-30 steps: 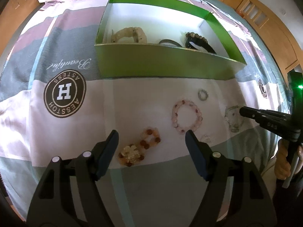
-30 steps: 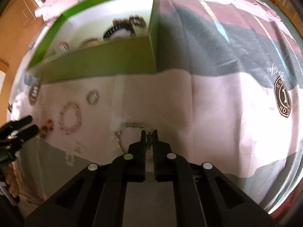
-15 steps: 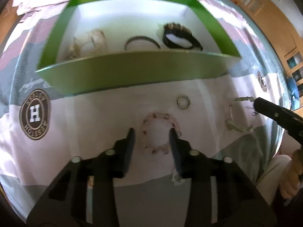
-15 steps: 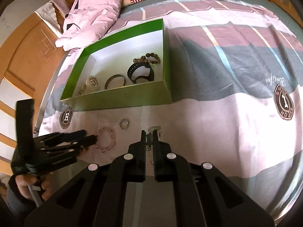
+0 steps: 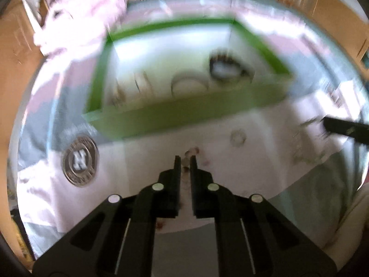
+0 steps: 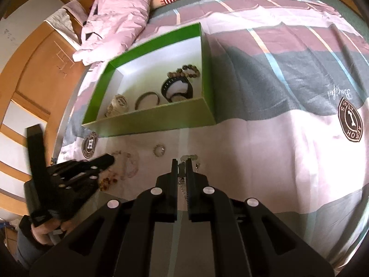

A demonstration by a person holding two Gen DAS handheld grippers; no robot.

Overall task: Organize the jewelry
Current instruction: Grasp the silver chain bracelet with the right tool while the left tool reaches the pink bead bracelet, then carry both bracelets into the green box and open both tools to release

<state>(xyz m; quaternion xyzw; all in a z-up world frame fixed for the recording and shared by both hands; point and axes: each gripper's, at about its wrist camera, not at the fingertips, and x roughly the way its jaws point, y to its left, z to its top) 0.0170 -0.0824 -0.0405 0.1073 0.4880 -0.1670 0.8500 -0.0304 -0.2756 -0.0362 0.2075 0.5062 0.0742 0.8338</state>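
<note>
Left gripper (image 5: 185, 159): jaws nearly together, pinching the pink bead bracelet (image 5: 193, 151) at their tips; the rest of it was blurred. Right gripper (image 6: 182, 161): jaws closed on a pale chain bracelet (image 6: 189, 156), links hanging between them. Small ring (image 6: 159, 150) lay on the bedspread (image 6: 265, 150) beyond. Farther off, the green cardboard box (image 6: 150, 121), white inside, held dark beaded and banded bracelets.

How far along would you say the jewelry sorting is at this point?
Partly done. The green box already holds several bracelets, among them a black band and a thin bangle. In hand: the right tool is shut on a pale chain bracelet, and the left tool is shut on the pink bead bracelet. Left on the bedspread: a small ring and an amber bead bracelet.
</note>
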